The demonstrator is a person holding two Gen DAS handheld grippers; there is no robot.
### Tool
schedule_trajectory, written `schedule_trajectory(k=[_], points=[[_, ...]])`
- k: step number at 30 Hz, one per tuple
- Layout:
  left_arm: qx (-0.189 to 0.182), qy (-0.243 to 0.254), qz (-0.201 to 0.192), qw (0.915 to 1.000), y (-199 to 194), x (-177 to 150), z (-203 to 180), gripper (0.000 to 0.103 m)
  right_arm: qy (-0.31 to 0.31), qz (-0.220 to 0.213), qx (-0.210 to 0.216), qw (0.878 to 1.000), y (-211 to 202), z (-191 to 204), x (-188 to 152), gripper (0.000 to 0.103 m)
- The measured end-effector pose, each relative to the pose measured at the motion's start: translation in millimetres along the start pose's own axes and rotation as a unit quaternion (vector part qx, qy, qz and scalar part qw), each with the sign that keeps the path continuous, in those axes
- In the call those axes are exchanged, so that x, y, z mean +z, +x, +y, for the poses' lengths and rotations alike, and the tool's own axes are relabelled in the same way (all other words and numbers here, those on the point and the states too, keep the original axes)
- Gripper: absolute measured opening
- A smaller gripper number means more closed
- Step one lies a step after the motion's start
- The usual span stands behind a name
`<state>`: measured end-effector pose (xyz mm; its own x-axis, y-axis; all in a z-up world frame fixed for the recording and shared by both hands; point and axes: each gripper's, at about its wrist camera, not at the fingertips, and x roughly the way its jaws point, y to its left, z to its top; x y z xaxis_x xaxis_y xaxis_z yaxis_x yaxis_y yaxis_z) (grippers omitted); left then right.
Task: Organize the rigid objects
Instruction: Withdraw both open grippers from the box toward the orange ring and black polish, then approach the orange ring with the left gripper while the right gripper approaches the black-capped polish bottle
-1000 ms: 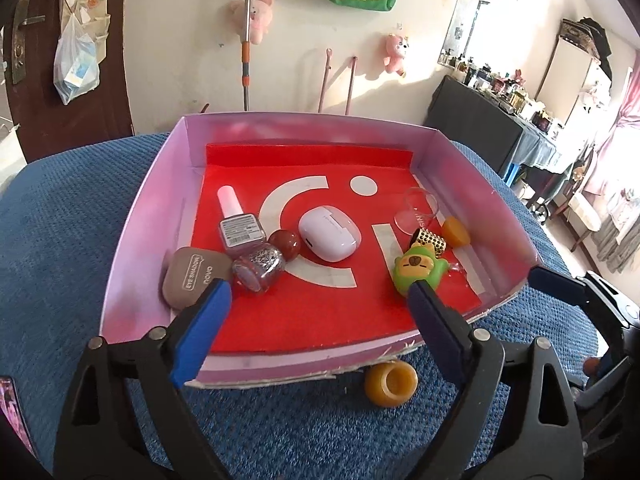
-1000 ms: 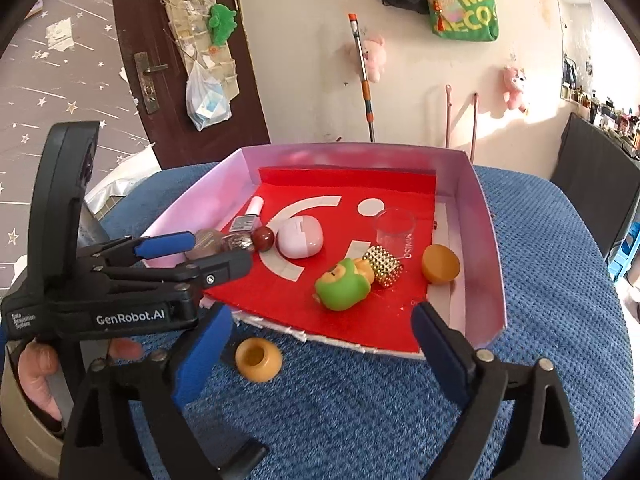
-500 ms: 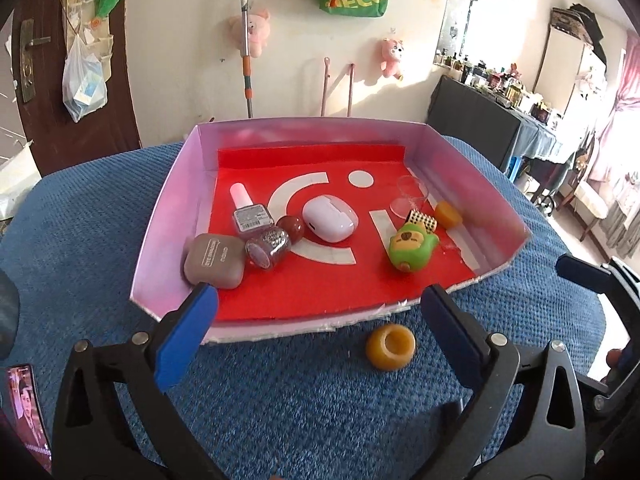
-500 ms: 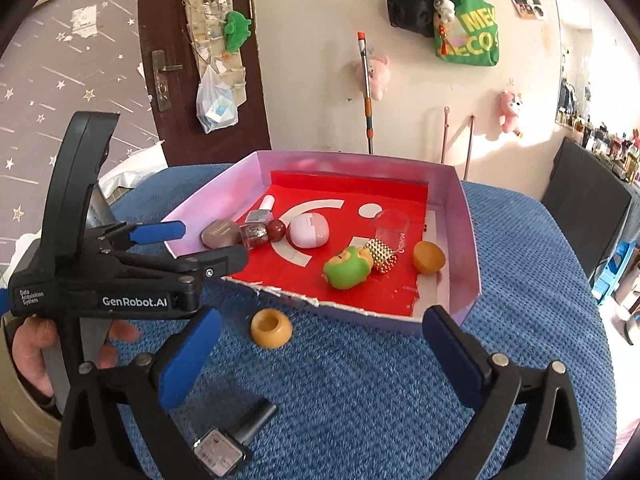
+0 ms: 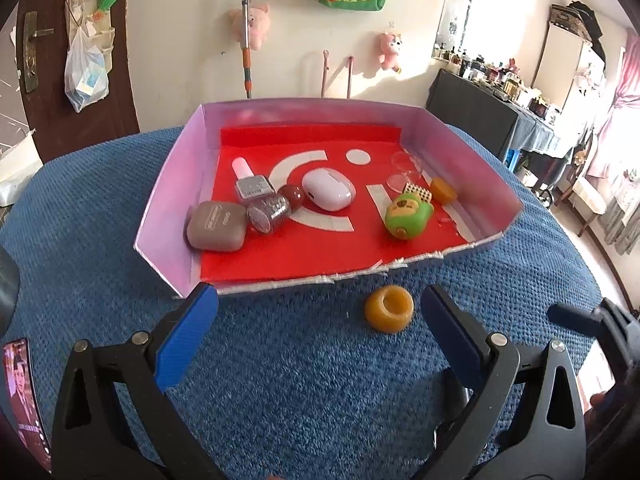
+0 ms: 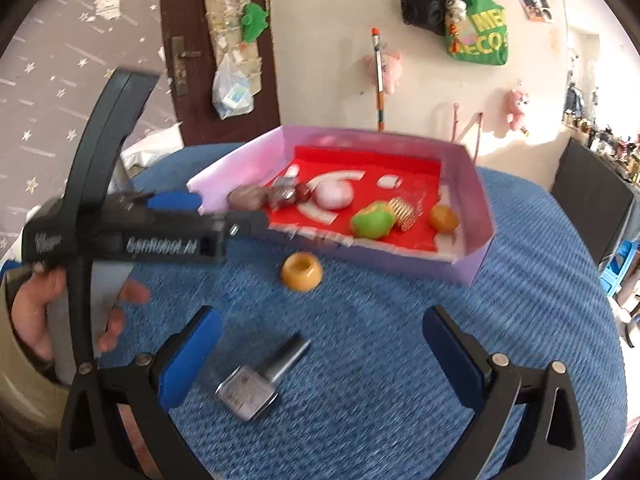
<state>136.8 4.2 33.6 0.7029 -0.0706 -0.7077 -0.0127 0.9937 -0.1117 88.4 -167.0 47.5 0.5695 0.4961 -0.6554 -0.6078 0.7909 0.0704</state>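
A pink-walled box [image 5: 176, 184] [image 6: 478, 188] with a red floor holds a brown case [image 5: 216, 226], nail polish bottles [image 5: 254, 186], a white earbud case [image 5: 329, 190], a green toy [image 5: 408, 216] [image 6: 372, 220], a gold clip [image 5: 418, 192], an orange piece [image 5: 443, 190] and a clear cup [image 5: 404, 168]. An orange ring [image 5: 389, 309] [image 6: 301, 271] lies on the blue cloth in front of the box. A grey nail polish bottle [image 6: 260, 380] lies nearer. My left gripper [image 5: 318, 332] stands open and empty, short of the box. My right gripper [image 6: 320, 354] is open and empty above the bottle.
A blue textured cloth [image 5: 304, 392] covers the round table. A phone [image 5: 24, 396] lies at its left edge. In the right wrist view a hand [image 6: 36, 320] holds the left gripper's black body [image 6: 120, 232]. A dark table [image 5: 476, 120] with small items stands behind right.
Both grippers have drawn back from the box, so it looks smaller and farther. The orange ring is fully in view, and the grey bottle has come into the right wrist view.
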Motion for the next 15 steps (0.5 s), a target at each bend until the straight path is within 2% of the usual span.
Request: schedule_trajectory(k=[6, 12, 15], points=[[-0.004, 0.012, 0.016, 0.9998, 5, -12, -9, 0.103, -0.009, 0.022, 0.007, 1.000, 8, 13, -27, 0.103], [-0.012, 0.025, 0.033, 0.9991, 12, -20, -20, 0.103, -0.006, 0.025, 0.017, 1.000, 12, 20, -38, 0.103], [-0.016, 0.023, 0.045, 0.9986, 18, -22, -24, 0.103, -0.012, 0.026, 0.005, 1.000, 14, 21, -41, 0.103]])
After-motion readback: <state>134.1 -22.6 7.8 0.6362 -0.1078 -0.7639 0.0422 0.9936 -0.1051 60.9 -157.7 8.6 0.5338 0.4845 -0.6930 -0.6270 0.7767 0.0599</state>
